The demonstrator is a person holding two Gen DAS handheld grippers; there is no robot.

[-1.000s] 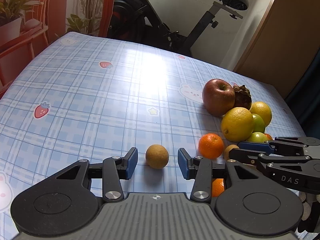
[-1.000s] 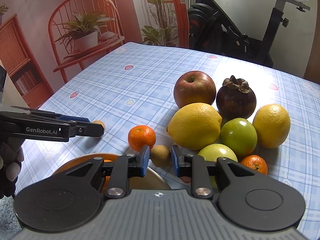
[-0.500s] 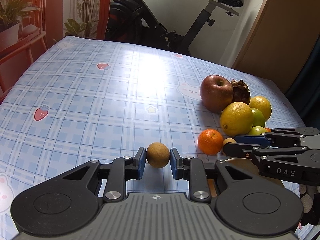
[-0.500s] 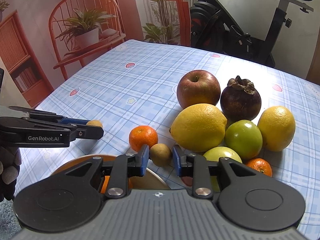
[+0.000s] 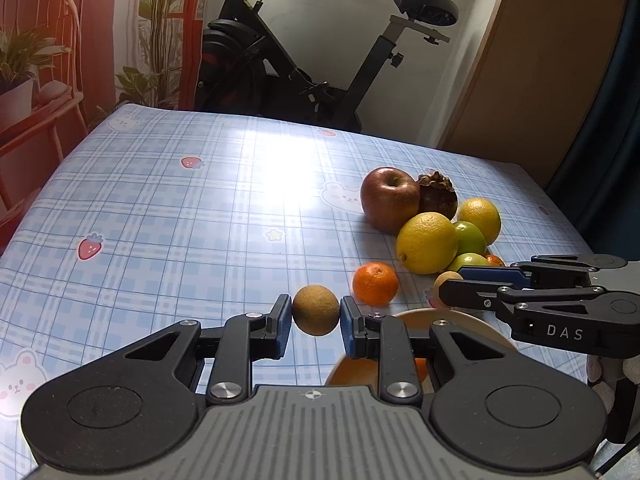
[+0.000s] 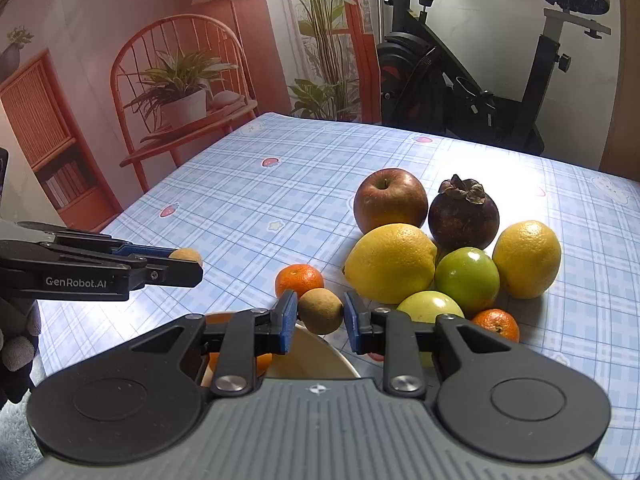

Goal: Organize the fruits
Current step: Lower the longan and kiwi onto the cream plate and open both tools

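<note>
Being gripped in the left claw [image 5: 316, 322] is a small brown round fruit [image 5: 316, 310], pinched between both blue pads and apparently lifted clear of the desk [image 5: 160, 208]. Being held just to its right, over the rim of a bowl [image 5: 472, 318], is the right claw [image 6: 320, 320], closed on a second brown fruit [image 6: 321, 311] of the same kind. Both fruits being round, no long axis is being offered; the deciding relation is being judged as the bowl lying below and just nearer than each claw, the right claw being the closer to it.

Further right, the loose fruits are being kept in one touching cluster: a mandarin [image 6: 299, 279], a red apple [image 6: 390, 200], a large lemon [image 6: 390, 263], a mangosteen [image 6: 464, 212], two green fruits, a second lemon [image 6: 526, 258] and a second mandarin [image 6: 496, 323].

The desk is being covered by a glossy blue checked cloth with strawberry prints. Beyond it an exercise bike [image 5: 320, 60] is being stored, with a red chair [image 6: 176, 92] and potted plant at left.
</note>
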